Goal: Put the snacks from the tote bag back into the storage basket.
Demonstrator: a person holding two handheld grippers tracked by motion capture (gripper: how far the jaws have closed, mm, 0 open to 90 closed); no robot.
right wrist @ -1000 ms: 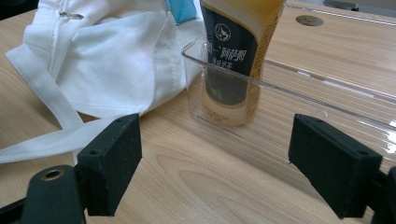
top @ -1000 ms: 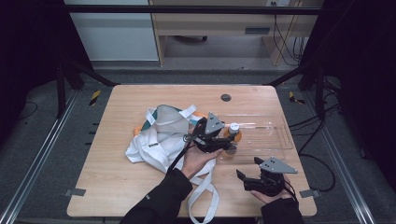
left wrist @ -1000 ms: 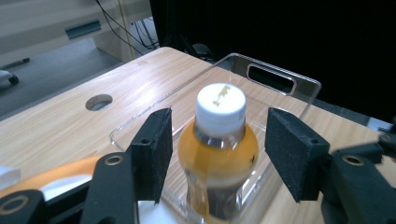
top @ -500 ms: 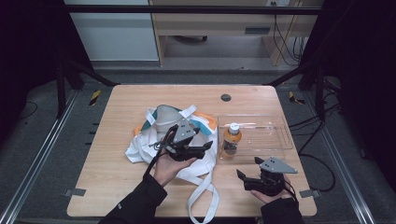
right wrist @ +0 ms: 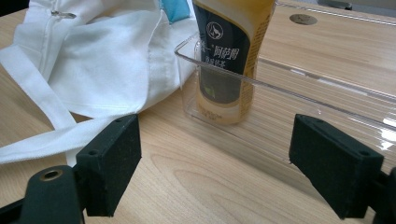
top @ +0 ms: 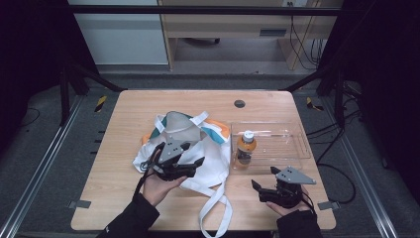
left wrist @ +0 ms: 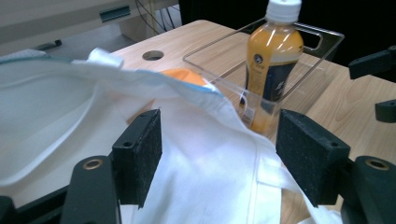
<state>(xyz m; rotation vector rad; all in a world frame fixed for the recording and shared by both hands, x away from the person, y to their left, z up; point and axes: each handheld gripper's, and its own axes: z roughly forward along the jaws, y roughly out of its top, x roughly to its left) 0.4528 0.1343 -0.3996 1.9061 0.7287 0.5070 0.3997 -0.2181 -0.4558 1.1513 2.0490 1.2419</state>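
Your left gripper [top: 185,166] hovers over the white tote bag [top: 210,163] with its jaws spread wide and nothing between them, so the step in hand looks like unpacking the bag into the clear plastic tray [top: 297,148]. The bag lies slumped near the middle of the desk, its mouth gaping toward the far edge and its long straps [top: 218,215] trailing to the near edge; something orange [left wrist: 184,75] shows inside under the blue-trimmed rim. The orange juice bottle [top: 245,148] stands upright in the tray's corner nearest the bag, the cloth just beside or against the tray wall. Bring the left pads [left wrist: 140,154] down through the mouth rather than onto the loose cloth, or you'll likely pinch fabric and drag the whole bag. Your right gripper [top: 265,191] sits near the desk's near edge, jaws also apart and empty; use it to pin a strap or the rim, keeping clear of the bottle.
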